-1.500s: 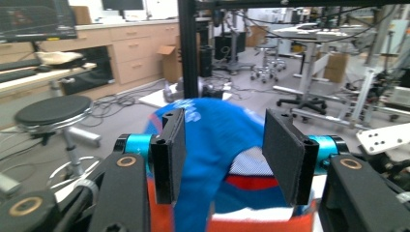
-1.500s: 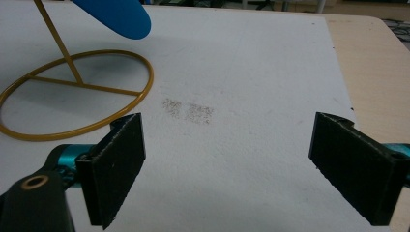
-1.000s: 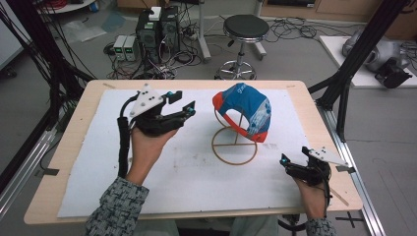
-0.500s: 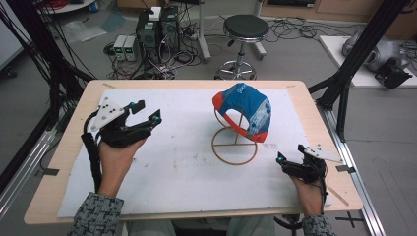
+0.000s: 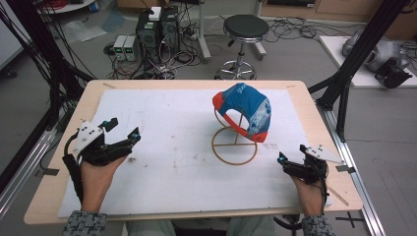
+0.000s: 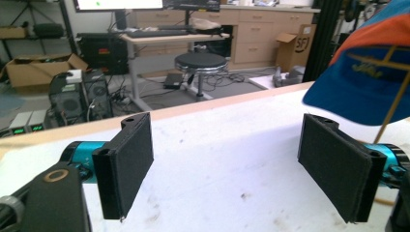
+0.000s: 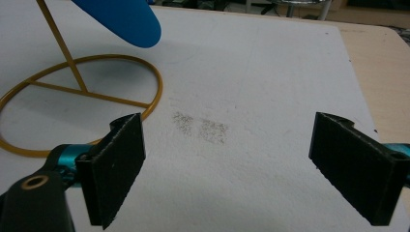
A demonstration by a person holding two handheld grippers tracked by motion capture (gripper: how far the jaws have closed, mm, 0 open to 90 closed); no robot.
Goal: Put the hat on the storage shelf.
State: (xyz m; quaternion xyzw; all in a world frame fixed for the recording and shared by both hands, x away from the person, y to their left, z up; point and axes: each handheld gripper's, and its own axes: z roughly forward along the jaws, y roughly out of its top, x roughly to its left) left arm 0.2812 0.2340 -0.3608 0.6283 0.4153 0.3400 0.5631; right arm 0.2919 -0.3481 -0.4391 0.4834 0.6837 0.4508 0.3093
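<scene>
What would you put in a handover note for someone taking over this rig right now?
Left tool: open, holding nothing, over the left of the white mat, apart from the cap.
Right tool: open, holding nothing, low over the mat beside the stand's ring.
Cap: blue and orange, hanging on the gold wire stand, right of centre.
Done: the cap sits on the stand with neither tool touching it.
Left: seemingly nothing with the cap, unless it needs straightening; that is only a guess.

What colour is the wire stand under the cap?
Golden yellow stand, clearest in the right gripper view.
</scene>
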